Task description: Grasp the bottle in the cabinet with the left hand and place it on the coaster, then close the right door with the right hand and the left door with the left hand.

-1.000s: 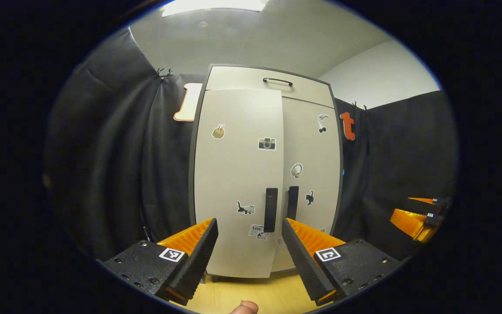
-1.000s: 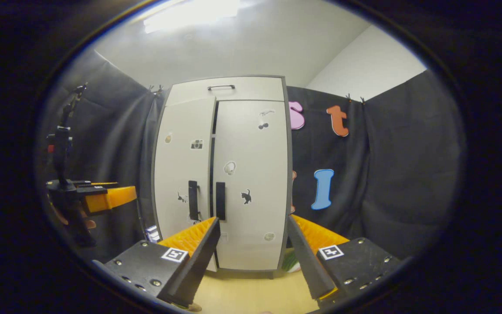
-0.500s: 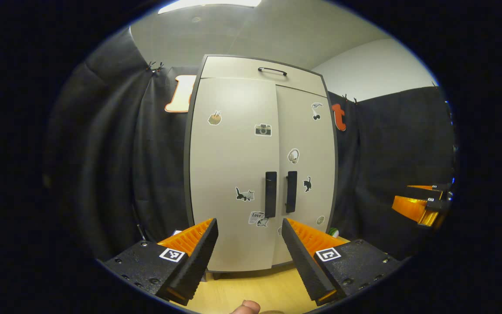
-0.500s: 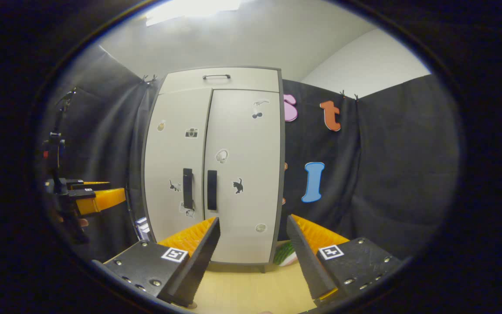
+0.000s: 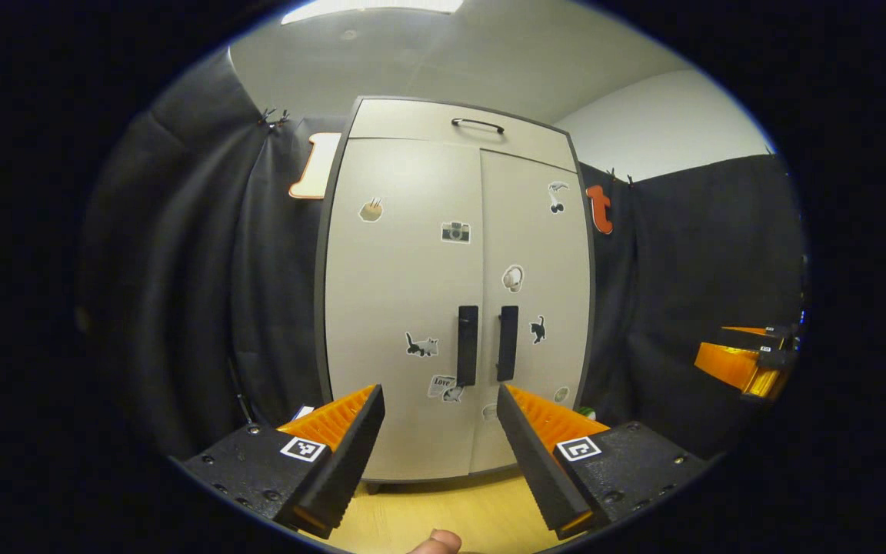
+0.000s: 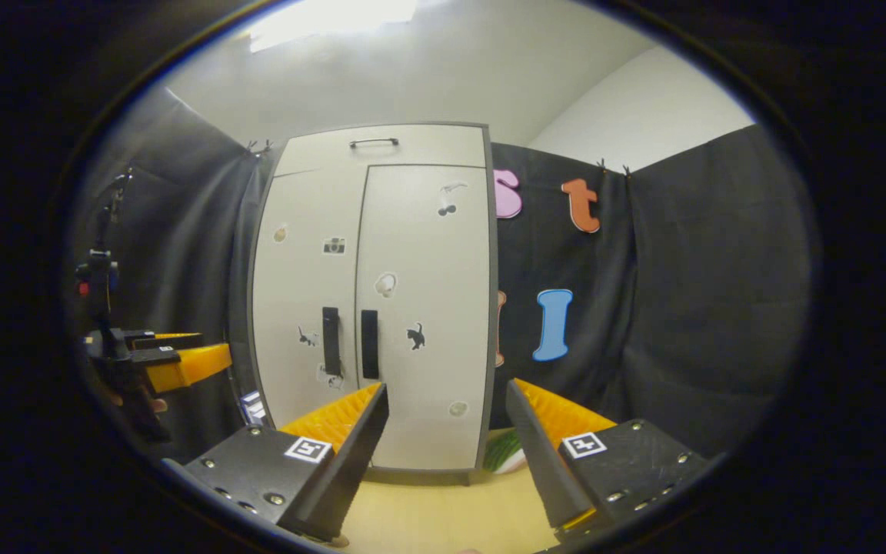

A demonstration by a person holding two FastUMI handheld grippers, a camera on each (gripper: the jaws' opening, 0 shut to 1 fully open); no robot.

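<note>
The pale grey cabinet [image 5: 454,300] stands straight ahead in the left gripper view, both doors flush. Its left door [image 5: 397,308] and right door [image 5: 539,254] carry small stickers, and two dark upright handles [image 5: 467,345] sit side by side at the seam. My left gripper [image 5: 439,396] is open a short way in front of the doors, touching nothing. In the right gripper view the same cabinet [image 6: 370,300] sits left of centre, and my right gripper [image 6: 447,392] is open, holding nothing. The left gripper [image 6: 174,362] shows at that view's left edge.
The cabinet rests on a light wooden table [image 5: 443,500]. A drawer with a thin handle [image 5: 477,125] tops the cabinet. A green and white object [image 6: 506,454] lies by the cabinet's right foot. A fingertip [image 5: 434,542] shows at the bottom edge. The right gripper [image 5: 743,362] hangs far right.
The left door, ajar a second ago, has swung flush with the right door. Both grippers have drawn back a little from the cabinet.
</note>
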